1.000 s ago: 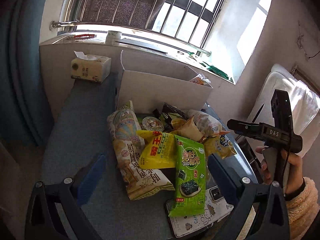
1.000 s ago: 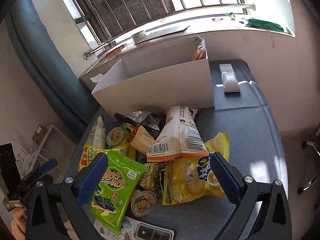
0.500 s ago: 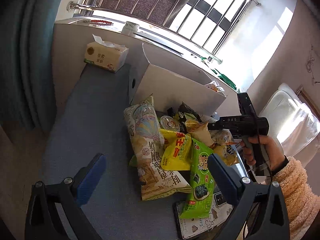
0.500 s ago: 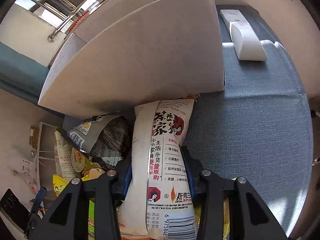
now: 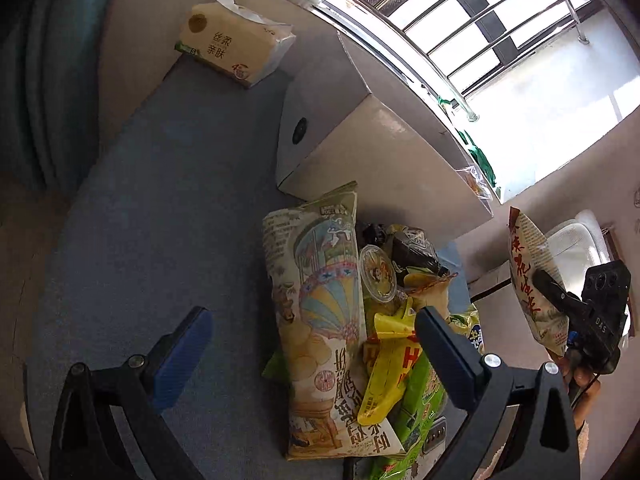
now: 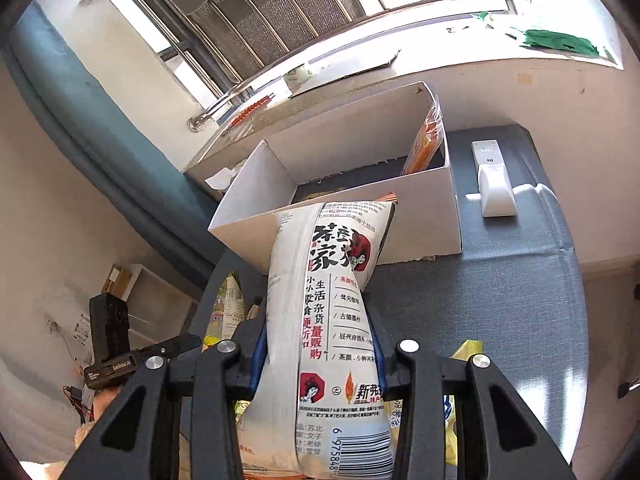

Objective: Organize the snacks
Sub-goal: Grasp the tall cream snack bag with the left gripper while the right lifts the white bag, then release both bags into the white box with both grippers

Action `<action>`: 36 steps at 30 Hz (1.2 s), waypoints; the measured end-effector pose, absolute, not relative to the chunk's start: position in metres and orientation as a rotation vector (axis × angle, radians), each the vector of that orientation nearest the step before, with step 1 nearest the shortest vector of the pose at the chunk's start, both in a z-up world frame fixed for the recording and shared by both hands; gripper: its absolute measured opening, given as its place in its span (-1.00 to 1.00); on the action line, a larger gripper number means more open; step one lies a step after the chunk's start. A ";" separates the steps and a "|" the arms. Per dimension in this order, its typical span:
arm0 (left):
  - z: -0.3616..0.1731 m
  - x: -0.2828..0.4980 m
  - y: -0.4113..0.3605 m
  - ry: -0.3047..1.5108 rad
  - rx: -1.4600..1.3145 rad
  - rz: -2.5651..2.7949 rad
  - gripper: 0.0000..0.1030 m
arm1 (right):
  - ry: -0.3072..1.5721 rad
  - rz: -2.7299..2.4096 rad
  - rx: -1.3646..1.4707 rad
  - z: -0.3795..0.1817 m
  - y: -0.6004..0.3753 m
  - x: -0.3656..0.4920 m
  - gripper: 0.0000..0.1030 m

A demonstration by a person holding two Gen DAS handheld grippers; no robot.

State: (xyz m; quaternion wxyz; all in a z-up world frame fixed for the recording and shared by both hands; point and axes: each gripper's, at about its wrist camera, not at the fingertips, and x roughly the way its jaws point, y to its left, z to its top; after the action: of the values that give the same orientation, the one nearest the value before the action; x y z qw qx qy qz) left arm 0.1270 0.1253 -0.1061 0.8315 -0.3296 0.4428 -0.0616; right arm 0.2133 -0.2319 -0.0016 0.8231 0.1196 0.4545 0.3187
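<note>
The right gripper has its fingers clenched on the white snack bag at centre frame, long axis pointing toward the cardboard box above. The left gripper is released over the snack pile.

We are logging the left gripper as a black frame with two long fingers, each faced with a blue pad, and a silver screw head showing at every pivot. We are seeing the right gripper built alike: black angular links, blue pads along the inner faces, four round silver screws across the front. Taking the left gripper as landmark, the right unit's body is appearing to its right as a black block lettered "DAS", with a thin dark cable trailing beneath. The right hand below it is showing bare skin and a fuzzy cream cuff.
</note>
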 end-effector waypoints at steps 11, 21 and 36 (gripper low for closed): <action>-0.115 0.165 0.109 1.002 -0.571 -0.123 -0.21 | 0.956 0.691 0.362 -0.020 -0.238 0.154 -0.16; -0.013 0.124 0.126 0.737 -0.364 -0.068 -0.37 | 0.888 0.707 0.371 -0.006 -0.228 0.166 -0.16; 0.091 0.285 0.098 0.590 -0.263 -0.153 -0.40 | 0.736 0.600 0.105 0.059 -0.143 0.315 -0.16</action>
State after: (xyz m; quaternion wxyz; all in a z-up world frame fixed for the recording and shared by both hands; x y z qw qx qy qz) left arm 0.2853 0.0980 0.0915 0.9454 -0.1293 0.2895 -0.0753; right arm 0.3155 -0.1435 0.0586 0.8881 0.0505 0.3540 0.2889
